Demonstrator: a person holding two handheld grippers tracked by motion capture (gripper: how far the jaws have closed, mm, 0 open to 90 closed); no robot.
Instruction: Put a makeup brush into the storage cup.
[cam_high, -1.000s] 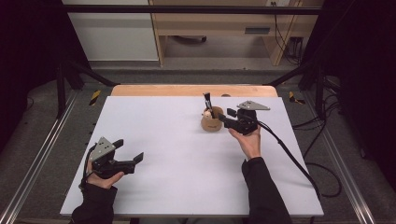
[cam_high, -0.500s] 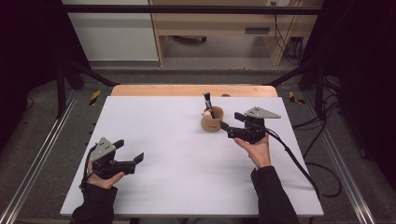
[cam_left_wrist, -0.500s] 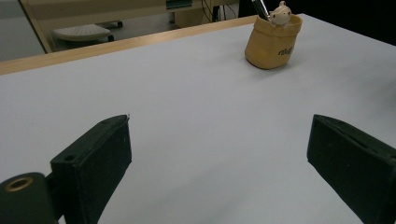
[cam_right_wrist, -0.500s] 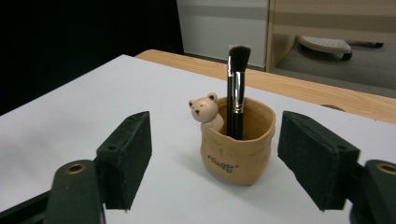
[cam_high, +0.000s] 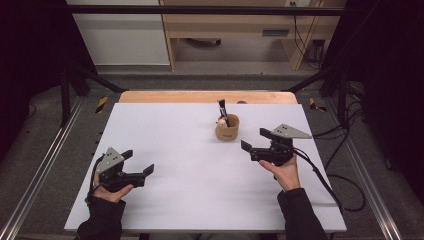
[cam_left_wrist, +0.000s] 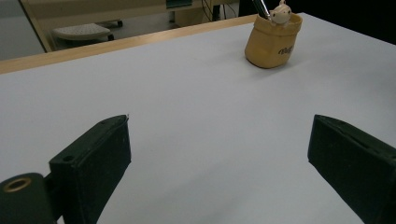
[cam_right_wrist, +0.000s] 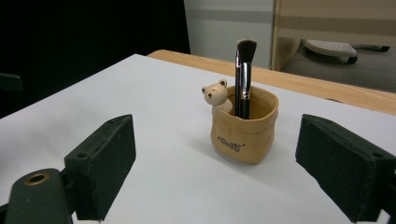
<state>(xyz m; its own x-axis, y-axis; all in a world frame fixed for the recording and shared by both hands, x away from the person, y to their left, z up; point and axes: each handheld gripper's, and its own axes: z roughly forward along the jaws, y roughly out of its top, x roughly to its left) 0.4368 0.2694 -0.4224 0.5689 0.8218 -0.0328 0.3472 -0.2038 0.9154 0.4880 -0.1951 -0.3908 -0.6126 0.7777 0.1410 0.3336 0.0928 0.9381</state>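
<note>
Brush is standing bristles-up in the tan sack-shaped pot, which is sitting a little above and right of the middle of the high view on the white table. A small bear figure is peeking over the pot's rim, touching it just left of the brush in the right gripper view. I am holding my right gripper right of centre in the high view, below and to the right of the pot and apart from it. Its jaws have just been opening and are now standing wide, with nothing pinched between them; in the right gripper view the pot is showing in the gap between the two black jaws, farther off and untouched. I am keeping my left gripper in the lower left of the high view, low over the table and well apart from the pot. Its jaws are also spread wide and gripping nothing; in the left gripper view bare white table is lying between them, and the pot is sitting far off in the upper right of that frame.
</note>
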